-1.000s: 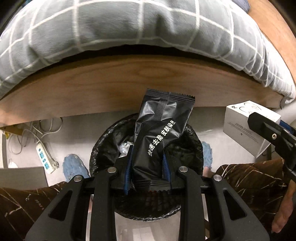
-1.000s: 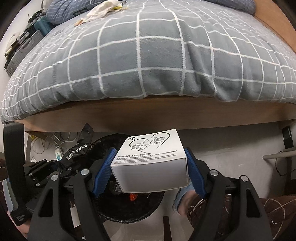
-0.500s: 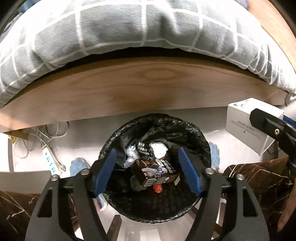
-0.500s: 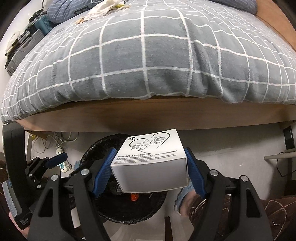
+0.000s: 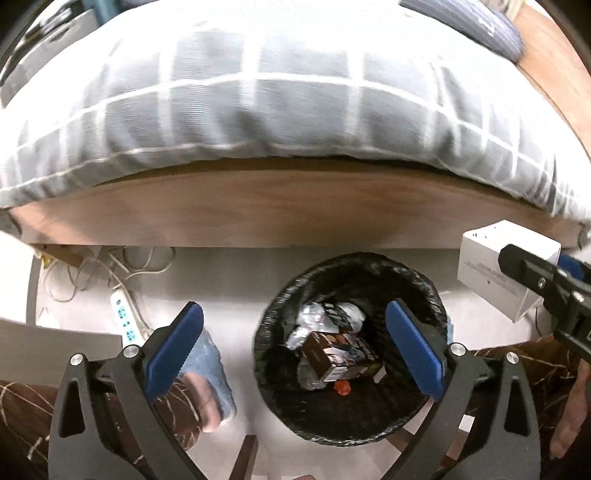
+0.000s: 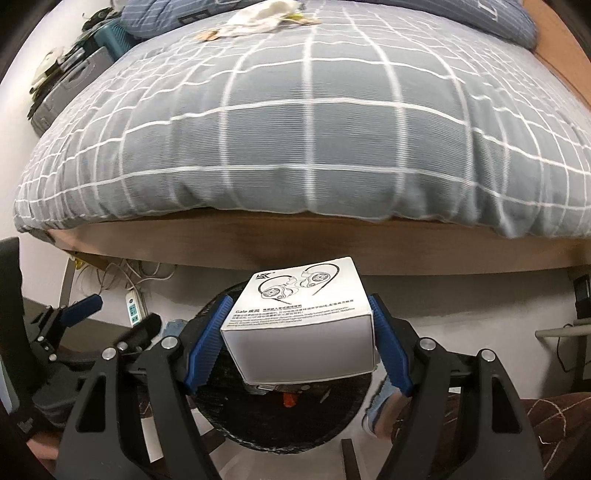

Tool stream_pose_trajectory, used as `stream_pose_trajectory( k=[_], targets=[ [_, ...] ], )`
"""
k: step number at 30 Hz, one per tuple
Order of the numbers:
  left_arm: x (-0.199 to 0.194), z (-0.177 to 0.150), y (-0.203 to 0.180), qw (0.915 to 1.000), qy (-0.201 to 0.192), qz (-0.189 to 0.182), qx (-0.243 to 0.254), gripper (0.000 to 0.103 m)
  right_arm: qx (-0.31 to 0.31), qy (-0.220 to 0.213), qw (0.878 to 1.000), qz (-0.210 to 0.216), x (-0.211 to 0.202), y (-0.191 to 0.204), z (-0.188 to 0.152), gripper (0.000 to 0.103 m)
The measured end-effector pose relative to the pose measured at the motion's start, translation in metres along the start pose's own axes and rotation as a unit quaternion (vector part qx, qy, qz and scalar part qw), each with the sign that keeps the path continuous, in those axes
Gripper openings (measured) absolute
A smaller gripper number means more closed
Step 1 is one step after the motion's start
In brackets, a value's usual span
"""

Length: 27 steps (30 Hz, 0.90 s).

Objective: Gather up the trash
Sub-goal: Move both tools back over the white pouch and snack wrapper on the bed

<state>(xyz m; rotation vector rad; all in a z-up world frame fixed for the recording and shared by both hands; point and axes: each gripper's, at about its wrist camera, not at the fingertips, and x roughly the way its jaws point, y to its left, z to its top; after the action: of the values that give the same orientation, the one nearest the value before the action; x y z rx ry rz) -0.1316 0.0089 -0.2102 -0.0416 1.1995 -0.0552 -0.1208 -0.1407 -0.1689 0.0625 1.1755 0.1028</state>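
Note:
My left gripper point(image 5: 291, 306) hangs over the floor beside the bed, its jaws opening wide with nothing held between them. Below and a little to the right stands the black-lined trash bin point(image 5: 354, 258). Inside it lie a brown carton point(image 5: 332, 354), crumpled wrappers and a dark packet point(image 5: 334, 314). My right gripper point(image 6: 299, 301) is shut on a white earphone box point(image 6: 299, 317), held above the bin point(image 6: 280, 424). In the left wrist view that box point(image 5: 491, 266) shows at the right edge. Crumpled paper point(image 6: 258, 18) lies far back on the bed.
A grey checked duvet point(image 6: 295, 129) overhangs the wooden bed frame point(image 5: 295, 210) just beyond the bin. A power strip point(image 5: 123, 319) and loose cables lie on the floor at left. A person's blue slippers point(image 5: 214, 365) and brown patterned trousers point(image 5: 517, 354) flank the bin.
The left jaws went from shut on a black sachet to wide apart, and the sachet dropped into the bin. The left gripper shifted left. The right gripper carried the box over the bin.

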Motion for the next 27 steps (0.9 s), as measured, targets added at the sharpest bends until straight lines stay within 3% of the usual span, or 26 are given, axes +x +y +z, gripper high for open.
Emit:
stream_pose_trajectory(
  k=[15,19,27],
  targets=[
    [-0.009,0.001,0.047,0.9989,-0.01,0.024,-0.04,0.097,-0.037,0.008,0.999,0.009,0.008,0.044,0.001,0.072],
    [-0.014,0.002,0.047,0.9987,-0.018,0.023,-0.041,0.097,-0.045,-0.016,0.999,-0.001,0.001,0.045,0.004,0.083],
    [-0.037,0.015,0.035,0.9982,-0.047,0.006,-0.036,0.097,-0.04,-0.076,0.996,-0.022,-0.029,0.038,0.015,0.095]
  ],
)
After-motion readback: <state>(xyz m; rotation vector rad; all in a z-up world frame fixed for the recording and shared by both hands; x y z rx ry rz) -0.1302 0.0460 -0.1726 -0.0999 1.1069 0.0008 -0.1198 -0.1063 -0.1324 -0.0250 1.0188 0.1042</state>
